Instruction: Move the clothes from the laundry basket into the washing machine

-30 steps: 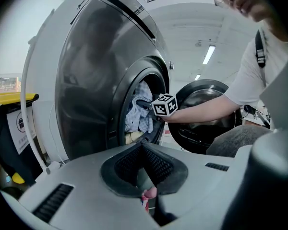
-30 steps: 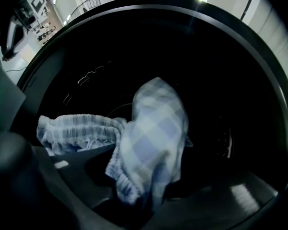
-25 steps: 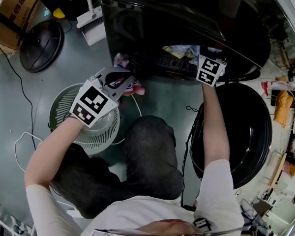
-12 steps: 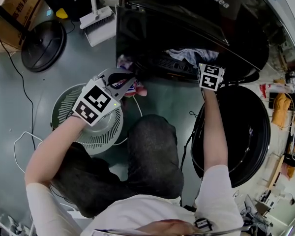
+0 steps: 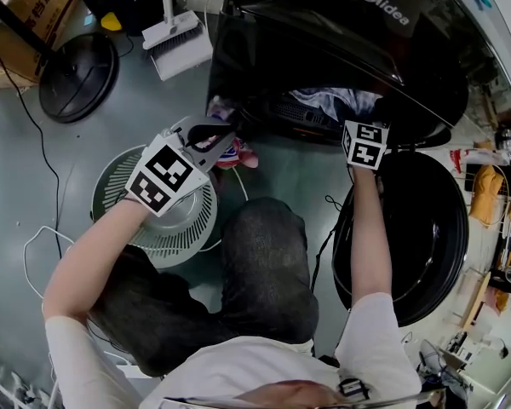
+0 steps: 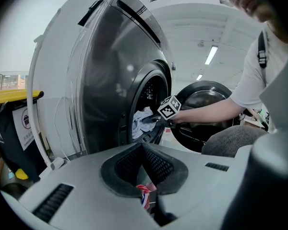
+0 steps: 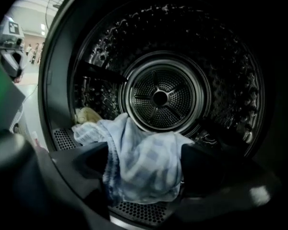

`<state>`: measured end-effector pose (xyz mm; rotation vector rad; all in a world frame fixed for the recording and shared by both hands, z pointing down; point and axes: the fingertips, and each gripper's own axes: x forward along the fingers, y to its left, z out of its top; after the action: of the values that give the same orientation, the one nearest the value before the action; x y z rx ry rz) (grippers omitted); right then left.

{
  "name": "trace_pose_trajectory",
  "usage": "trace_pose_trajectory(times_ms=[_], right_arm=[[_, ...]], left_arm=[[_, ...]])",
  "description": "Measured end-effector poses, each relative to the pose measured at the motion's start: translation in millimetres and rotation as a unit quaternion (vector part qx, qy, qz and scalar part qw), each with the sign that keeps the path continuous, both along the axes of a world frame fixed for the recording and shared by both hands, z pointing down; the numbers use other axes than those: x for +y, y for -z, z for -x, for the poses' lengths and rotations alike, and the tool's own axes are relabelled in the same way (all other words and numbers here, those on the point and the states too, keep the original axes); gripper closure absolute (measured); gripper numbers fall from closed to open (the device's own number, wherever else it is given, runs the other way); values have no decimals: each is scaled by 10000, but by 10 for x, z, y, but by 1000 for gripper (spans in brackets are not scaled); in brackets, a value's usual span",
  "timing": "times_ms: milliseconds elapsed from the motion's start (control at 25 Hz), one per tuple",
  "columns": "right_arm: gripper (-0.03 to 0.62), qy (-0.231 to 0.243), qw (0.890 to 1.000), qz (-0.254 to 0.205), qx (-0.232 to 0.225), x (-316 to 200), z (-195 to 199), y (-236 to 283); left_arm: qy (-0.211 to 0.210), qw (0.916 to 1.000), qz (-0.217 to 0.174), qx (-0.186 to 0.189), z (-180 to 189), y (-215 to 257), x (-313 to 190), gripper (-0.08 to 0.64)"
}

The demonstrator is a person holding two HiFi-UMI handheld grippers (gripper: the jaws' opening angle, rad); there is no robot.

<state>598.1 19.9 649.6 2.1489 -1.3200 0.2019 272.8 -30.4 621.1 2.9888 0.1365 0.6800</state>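
Observation:
My right gripper reaches into the washing machine's drum mouth, its marker cube at the opening. Its jaws stand wide apart. A pale blue checked cloth hangs loosely between them and drapes over the drum's lip. A yellowish garment lies deeper in the drum. My left gripper hovers above the white round laundry basket, left of the machine. It is shut on a red, white and blue garment, which dangles below the closed jaws.
The machine's round door hangs open at the right, beside my right arm. My knee is between basket and door. A black fan base, a broom head and a cardboard box stand at the upper left. A cable lies on the floor.
My right gripper has sunk a little at the drum mouth, and more of the blue cloth shows over the lip. The left gripper has stayed over the basket with its garment.

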Motion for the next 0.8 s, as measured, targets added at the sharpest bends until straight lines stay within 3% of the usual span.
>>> trace_pose_trajectory(times_ms=[360, 600, 800], right_arm=[[135, -67, 9998, 125, -151, 267, 197, -124], [215, -316, 9991, 215, -154, 436, 246, -211], [363, -353, 9991, 135, -187, 456, 265, -278]], left_arm=[[7, 10000, -31, -81, 42, -34, -7, 554], [16, 9999, -15, -99, 73, -50, 13, 555], [-3, 9999, -5, -124, 70, -76, 36, 555]])
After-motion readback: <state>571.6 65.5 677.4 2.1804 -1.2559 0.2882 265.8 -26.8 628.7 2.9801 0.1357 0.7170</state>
